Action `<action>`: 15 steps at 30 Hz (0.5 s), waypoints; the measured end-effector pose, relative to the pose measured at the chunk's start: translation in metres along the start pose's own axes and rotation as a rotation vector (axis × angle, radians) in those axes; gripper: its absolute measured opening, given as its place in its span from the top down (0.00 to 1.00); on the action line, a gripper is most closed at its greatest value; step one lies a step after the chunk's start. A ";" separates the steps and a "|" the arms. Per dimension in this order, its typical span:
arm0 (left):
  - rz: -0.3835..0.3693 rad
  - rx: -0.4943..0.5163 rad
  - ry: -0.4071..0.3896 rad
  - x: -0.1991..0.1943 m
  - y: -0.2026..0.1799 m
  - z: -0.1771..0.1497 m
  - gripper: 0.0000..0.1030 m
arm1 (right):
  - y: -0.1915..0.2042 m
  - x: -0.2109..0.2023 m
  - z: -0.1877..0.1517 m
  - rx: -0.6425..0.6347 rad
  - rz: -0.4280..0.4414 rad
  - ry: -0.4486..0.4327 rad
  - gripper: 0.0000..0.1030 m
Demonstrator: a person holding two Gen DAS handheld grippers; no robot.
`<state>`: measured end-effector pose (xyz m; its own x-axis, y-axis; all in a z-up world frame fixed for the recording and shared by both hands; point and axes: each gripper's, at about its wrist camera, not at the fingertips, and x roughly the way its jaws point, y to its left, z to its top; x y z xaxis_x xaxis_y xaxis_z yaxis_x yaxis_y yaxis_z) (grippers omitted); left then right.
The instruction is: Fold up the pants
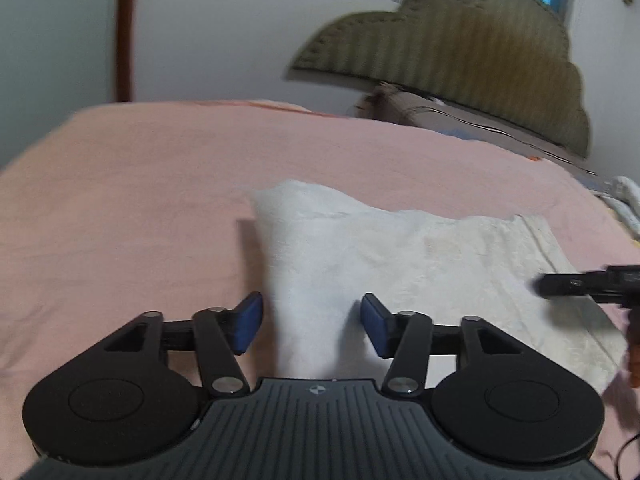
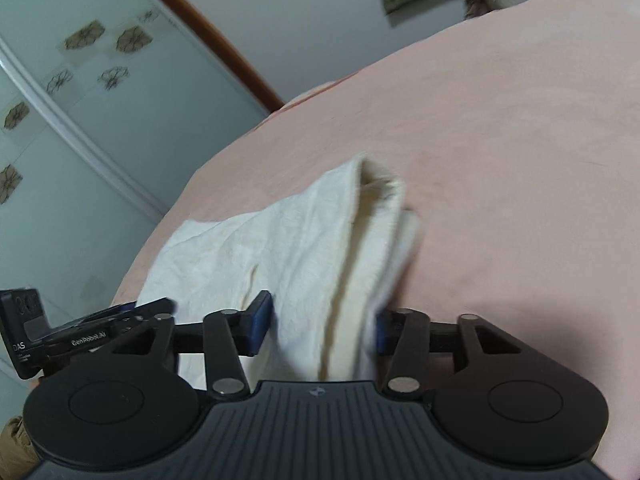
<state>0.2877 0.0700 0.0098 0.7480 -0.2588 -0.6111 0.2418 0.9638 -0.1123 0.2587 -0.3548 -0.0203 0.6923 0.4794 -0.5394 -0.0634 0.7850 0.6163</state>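
A home bedroom: a bed under a pink sheet, an olive scalloped padded headboard ahead, a flower-patterned sliding wardrobe door at left.

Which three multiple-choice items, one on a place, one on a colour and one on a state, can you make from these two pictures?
1. Where do the pants lie?
A. on the pink bedsheet
B. on a chair
C. on the floor

2. What colour are the pads of the left claw?
A. red
B. blue
C. green

3. How does the right claw stand?
A. shut on a pillow
B. shut and empty
C. open, with cloth between its fingers

Answers:
1 A, pink sheet shows all around the white cloth.
2 B, both pads are blue.
3 C, a wide gap separates the pads, with the folded pants in it.
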 end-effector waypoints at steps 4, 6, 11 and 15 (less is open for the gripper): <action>0.053 0.012 -0.104 -0.054 -0.007 -0.010 0.40 | 0.027 -0.055 -0.018 -0.162 -0.176 -0.119 0.49; -0.011 0.015 -0.130 -0.075 -0.019 -0.018 0.35 | 0.054 -0.071 -0.031 -0.251 -0.117 -0.129 0.49; -0.037 0.054 0.007 -0.051 -0.047 -0.041 0.30 | 0.084 -0.050 -0.060 -0.334 -0.041 -0.014 0.52; 0.028 0.026 0.012 -0.047 -0.046 -0.045 0.35 | 0.088 -0.042 -0.076 -0.349 -0.216 -0.037 0.51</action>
<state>0.2139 0.0408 0.0082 0.7475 -0.2307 -0.6229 0.2369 0.9687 -0.0745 0.1692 -0.2761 0.0134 0.7411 0.2794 -0.6105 -0.1495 0.9552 0.2556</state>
